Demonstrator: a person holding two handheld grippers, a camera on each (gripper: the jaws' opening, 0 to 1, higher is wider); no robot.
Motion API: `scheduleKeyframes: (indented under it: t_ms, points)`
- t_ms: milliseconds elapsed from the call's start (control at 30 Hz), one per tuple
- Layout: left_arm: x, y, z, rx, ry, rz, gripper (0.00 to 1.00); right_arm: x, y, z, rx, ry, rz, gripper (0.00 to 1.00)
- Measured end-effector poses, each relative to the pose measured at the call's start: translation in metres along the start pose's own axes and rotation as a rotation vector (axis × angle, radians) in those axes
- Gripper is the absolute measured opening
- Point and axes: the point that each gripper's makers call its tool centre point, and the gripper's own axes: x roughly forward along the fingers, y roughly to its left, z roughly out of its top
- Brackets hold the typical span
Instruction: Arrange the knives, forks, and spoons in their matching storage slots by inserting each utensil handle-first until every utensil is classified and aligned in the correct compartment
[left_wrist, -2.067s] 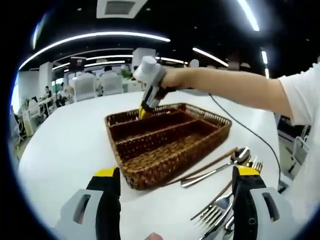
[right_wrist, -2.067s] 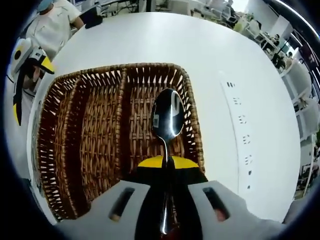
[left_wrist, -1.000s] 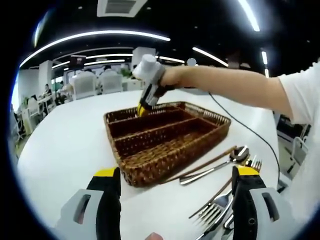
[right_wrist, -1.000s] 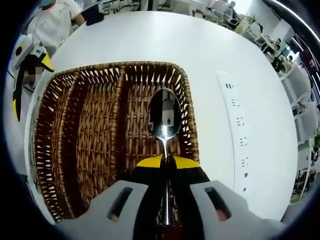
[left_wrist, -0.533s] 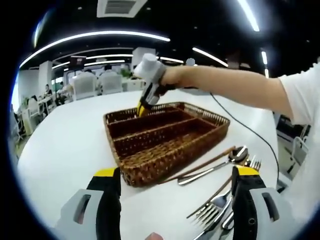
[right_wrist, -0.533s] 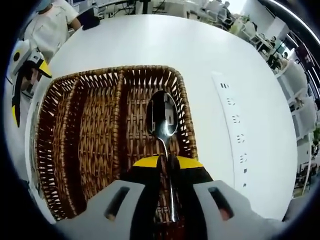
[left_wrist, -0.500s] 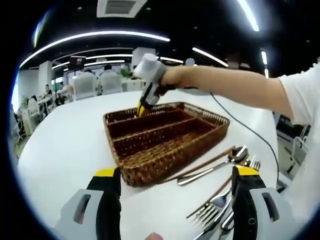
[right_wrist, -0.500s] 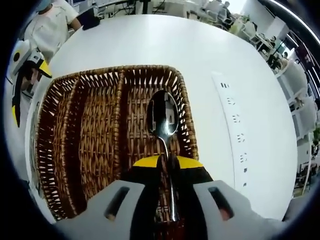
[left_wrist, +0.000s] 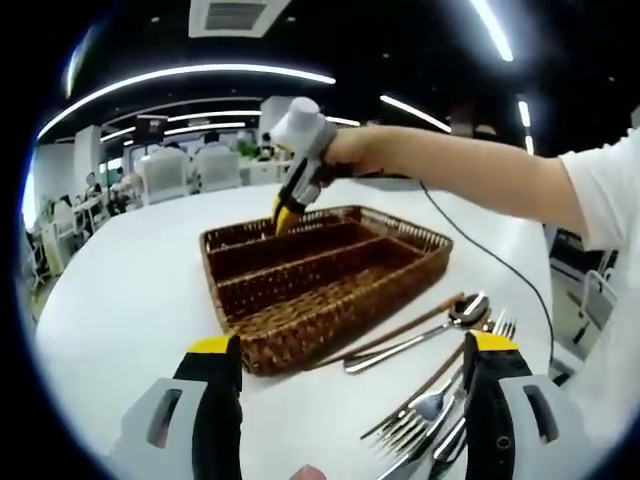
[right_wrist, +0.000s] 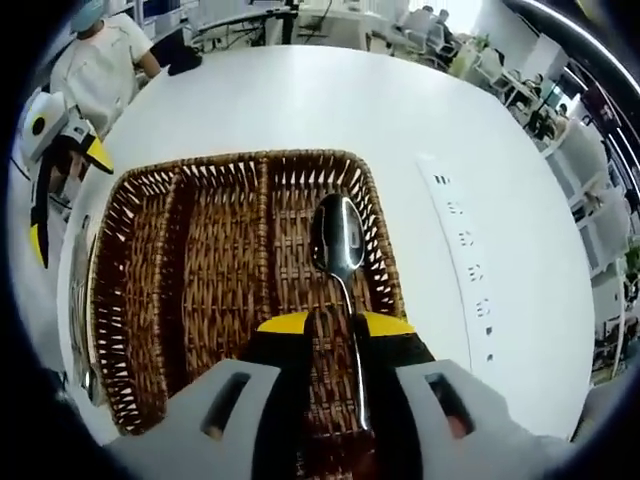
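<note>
A woven brown basket (right_wrist: 130, 200) with three long compartments lies under my right gripper (right_wrist: 335, 325). A shiny spoon (right_wrist: 338, 235) rests in the basket's rightmost compartment, bowl pointing away, its handle running back between the parted jaws. In the left gripper view the same basket (left_wrist: 300, 330) sits mid-table, and a person's hand holds the right gripper (left_wrist: 288, 210) over its far end. My left gripper (left_wrist: 352, 350) hangs open in front of the basket with nothing between its jaws. Several loose forks (left_wrist: 415, 420) and a spoon (left_wrist: 465, 310) lie right of the basket.
The round white table (right_wrist: 300, 90) has bare room beyond and left of the basket. A cable (left_wrist: 500, 265) trails across the table behind the loose cutlery. The left gripper (right_wrist: 50, 170) appears at the left of the right gripper view, with a seated person (right_wrist: 100, 55) behind it.
My right gripper's jaws have parted and let go of the spoon, which now lies in the rightmost compartment. The right gripper has drawn back a little. The left gripper stays open.
</note>
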Motion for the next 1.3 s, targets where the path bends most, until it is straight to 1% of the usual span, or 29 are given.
scheduleKeyframes:
  t_ms: [67, 233, 300, 400, 467, 567, 767, 900, 967, 1100, 1133, 1200, 1300]
  points:
    - [-0.001, -0.001, 0.000, 0.001, 0.000, 0.000, 0.92, -0.003, 0.002, 0.001, 0.019, -0.020, 0.000, 0.19]
    - [-0.002, -0.005, 0.001, 0.008, -0.003, -0.001, 0.92, -0.008, 0.005, -0.001, 0.027, -0.031, -0.010, 0.20]
    - [-0.002, -0.008, 0.001, 0.010, -0.003, -0.001, 0.92, -0.012, 0.008, 0.000, 0.040, -0.053, -0.008, 0.20]
    - [-0.003, -0.010, 0.000, 0.014, -0.002, -0.001, 0.92, -0.015, 0.010, -0.001, 0.047, -0.064, -0.008, 0.21]
    - [-0.004, -0.010, 0.001, 0.013, -0.006, 0.002, 0.92, -0.020, 0.014, 0.000, 0.066, -0.094, -0.008, 0.22]
    - [-0.005, -0.012, 0.002, 0.017, -0.006, 0.004, 0.92, -0.024, 0.018, -0.001, 0.076, -0.114, -0.006, 0.22]
    - [-0.004, -0.013, 0.001, 0.021, -0.002, 0.005, 0.92, -0.030, 0.029, 0.002, 0.106, -0.184, -0.002, 0.22]
    - [-0.003, -0.015, 0.002, 0.031, 0.003, 0.000, 0.92, -0.033, 0.032, -0.005, 0.104, -0.192, -0.027, 0.23]
    - [-0.002, -0.016, 0.003, 0.035, 0.003, -0.001, 0.92, -0.038, 0.035, -0.005, 0.125, -0.227, -0.022, 0.23]
    - [-0.002, -0.021, 0.001, 0.039, 0.008, -0.007, 0.92, -0.044, 0.038, -0.015, 0.127, -0.238, -0.036, 0.24]
    - [-0.001, -0.022, 0.002, 0.040, 0.010, -0.010, 0.91, -0.046, 0.042, -0.018, 0.135, -0.244, -0.032, 0.25]
    - [0.001, -0.024, 0.003, 0.043, 0.012, -0.015, 0.91, -0.049, 0.046, -0.017, 0.147, -0.270, -0.025, 0.25]
    - [0.003, -0.033, 0.004, 0.050, 0.011, -0.023, 0.91, -0.056, 0.054, -0.020, 0.150, -0.286, -0.036, 0.25]
